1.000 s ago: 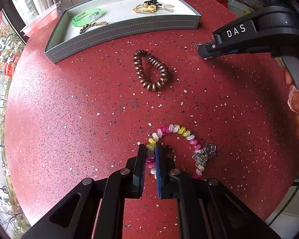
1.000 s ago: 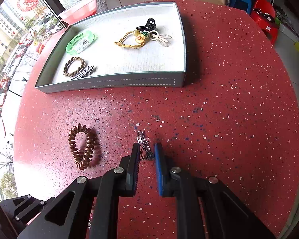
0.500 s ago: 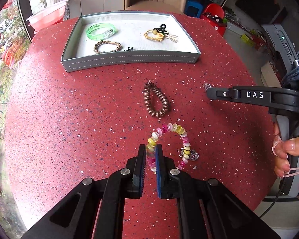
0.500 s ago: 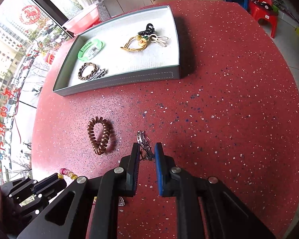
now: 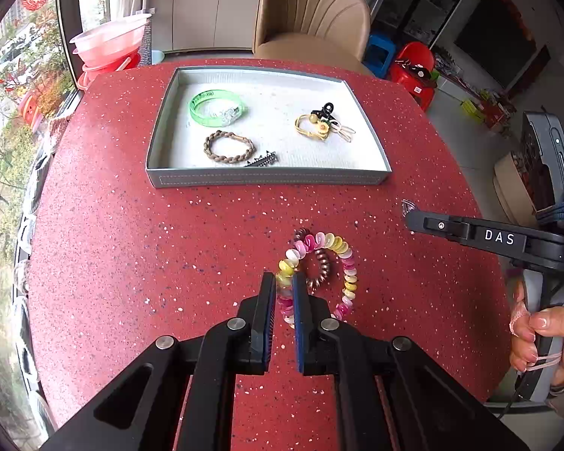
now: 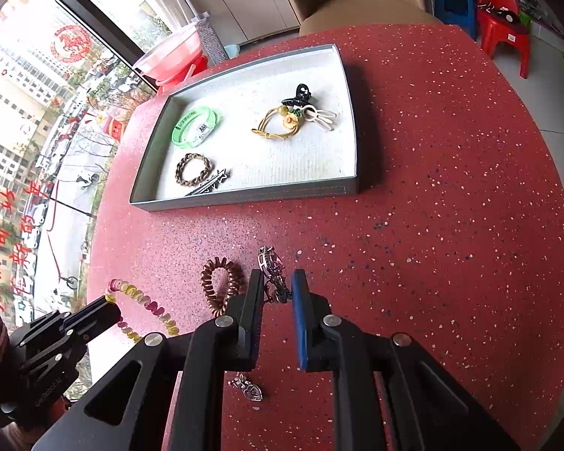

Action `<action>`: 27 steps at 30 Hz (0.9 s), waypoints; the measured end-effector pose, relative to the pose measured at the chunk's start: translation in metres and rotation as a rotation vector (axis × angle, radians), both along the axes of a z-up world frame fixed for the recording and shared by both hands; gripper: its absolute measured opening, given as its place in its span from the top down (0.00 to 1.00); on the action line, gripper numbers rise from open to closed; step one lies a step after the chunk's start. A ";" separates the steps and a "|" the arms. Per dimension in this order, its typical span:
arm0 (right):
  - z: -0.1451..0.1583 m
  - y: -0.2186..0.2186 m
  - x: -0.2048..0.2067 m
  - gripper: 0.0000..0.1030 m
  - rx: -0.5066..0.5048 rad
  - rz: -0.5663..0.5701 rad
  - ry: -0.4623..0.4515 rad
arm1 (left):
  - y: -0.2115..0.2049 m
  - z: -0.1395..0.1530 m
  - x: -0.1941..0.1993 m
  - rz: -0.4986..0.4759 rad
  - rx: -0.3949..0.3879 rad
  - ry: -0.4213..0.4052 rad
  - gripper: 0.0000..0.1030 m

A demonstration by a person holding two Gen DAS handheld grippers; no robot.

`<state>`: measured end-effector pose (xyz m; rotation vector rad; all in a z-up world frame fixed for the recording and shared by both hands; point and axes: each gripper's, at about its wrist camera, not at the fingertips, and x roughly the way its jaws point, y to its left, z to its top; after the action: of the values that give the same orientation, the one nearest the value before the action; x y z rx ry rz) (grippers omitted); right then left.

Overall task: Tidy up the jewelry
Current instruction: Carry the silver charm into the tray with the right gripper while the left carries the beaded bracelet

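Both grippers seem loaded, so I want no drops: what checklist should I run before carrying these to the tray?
1. Left gripper shut on the pastel spiral hair tie: ok.
2. Right gripper shut on the silver rhinestone hair clip: ok.
3. Grey rectangular tray has bare white liner for both: ok.
4. Brown spiral hair tie free of the pastel one: cannot tell.
5. Silver heart charm lies on the red table: not ok.
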<state>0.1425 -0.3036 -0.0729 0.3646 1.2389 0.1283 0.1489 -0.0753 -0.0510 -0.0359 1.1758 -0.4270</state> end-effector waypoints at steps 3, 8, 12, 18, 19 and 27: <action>0.004 0.001 0.014 0.84 0.002 0.006 -0.015 | 0.003 0.005 0.016 0.026 -0.003 -0.022 0.73; 0.008 0.001 0.040 0.84 0.012 0.017 -0.033 | 0.008 0.011 0.050 0.065 -0.001 -0.055 0.73; 0.007 0.001 0.061 0.84 0.026 0.019 -0.035 | 0.010 0.012 0.079 0.093 -0.006 -0.069 0.73; 0.001 -0.001 0.092 0.84 0.033 0.024 -0.033 | 0.002 0.005 0.117 0.117 -0.016 -0.063 0.73; -0.001 -0.002 0.097 0.84 0.035 0.024 -0.032 | -0.002 0.003 0.123 0.115 -0.014 -0.061 0.73; -0.019 -0.013 0.131 0.84 0.026 0.015 -0.006 | -0.033 -0.019 0.159 0.099 0.009 -0.032 0.73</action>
<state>0.2733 -0.3162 -0.0922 0.3768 1.2355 0.1580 0.3081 -0.1084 -0.0701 -0.0789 1.1393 -0.3335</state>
